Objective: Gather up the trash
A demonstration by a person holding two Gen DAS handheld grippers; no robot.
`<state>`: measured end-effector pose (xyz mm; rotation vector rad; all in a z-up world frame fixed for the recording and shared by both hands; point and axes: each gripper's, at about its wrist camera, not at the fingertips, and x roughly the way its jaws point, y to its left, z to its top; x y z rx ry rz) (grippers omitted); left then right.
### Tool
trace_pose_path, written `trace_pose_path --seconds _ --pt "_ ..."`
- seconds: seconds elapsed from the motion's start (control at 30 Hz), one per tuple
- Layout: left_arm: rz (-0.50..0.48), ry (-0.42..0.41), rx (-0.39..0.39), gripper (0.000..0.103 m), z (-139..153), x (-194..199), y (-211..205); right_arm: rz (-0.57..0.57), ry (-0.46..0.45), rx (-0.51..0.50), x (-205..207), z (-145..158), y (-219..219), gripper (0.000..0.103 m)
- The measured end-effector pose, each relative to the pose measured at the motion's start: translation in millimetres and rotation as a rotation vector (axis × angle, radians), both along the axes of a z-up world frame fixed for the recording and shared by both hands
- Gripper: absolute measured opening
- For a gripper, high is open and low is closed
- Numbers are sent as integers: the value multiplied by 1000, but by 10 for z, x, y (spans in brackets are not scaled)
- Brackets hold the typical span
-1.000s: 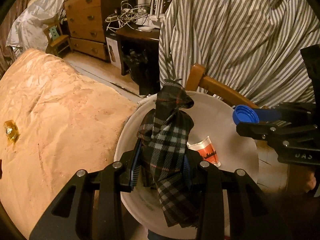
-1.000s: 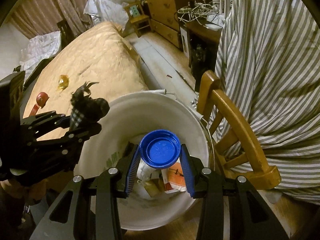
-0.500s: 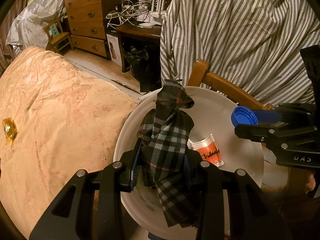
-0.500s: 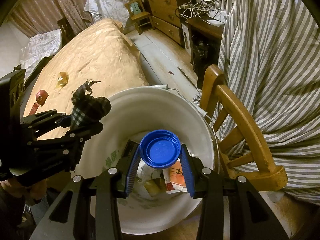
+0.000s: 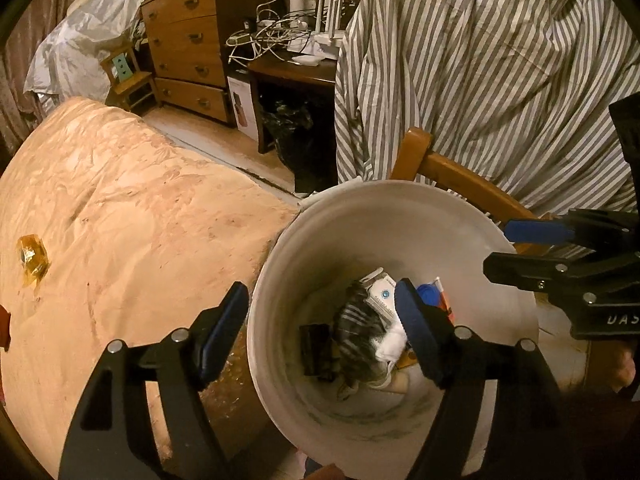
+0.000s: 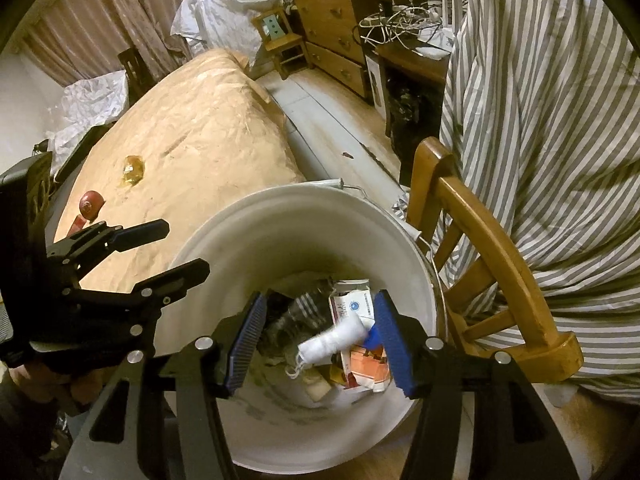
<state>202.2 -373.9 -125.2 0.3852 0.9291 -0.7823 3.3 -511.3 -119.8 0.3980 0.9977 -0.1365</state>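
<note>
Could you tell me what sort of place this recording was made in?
Probably a lived-in bedroom at home: a wooden chest of drawers, a striped shirt draped over a wooden chair, and a white bucket holding trash.

Black left gripper (image 5: pixel 320 330), blue pads, silver screws; right gripper (image 6: pixel 320 338) alike

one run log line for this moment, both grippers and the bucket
left gripper: opening, empty | right gripper: opening, empty | plaid cloth: in white bucket | blue cap: in bucket
</note>
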Motion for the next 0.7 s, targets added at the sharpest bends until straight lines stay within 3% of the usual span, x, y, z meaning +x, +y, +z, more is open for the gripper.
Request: trace_pose_path --seconds 0.23,0.53,0.7 --pt "1 -37 -25 78 129 -88 93 0 -30 -6 -93 90 97 58" --pt "26 -96 -93 96 368 -214 478 -16 -129 -80 -391 367 335 71" --pt "50 -161 -142 97 521 -350 815 -37 -217 -154 -705 575 578 78"
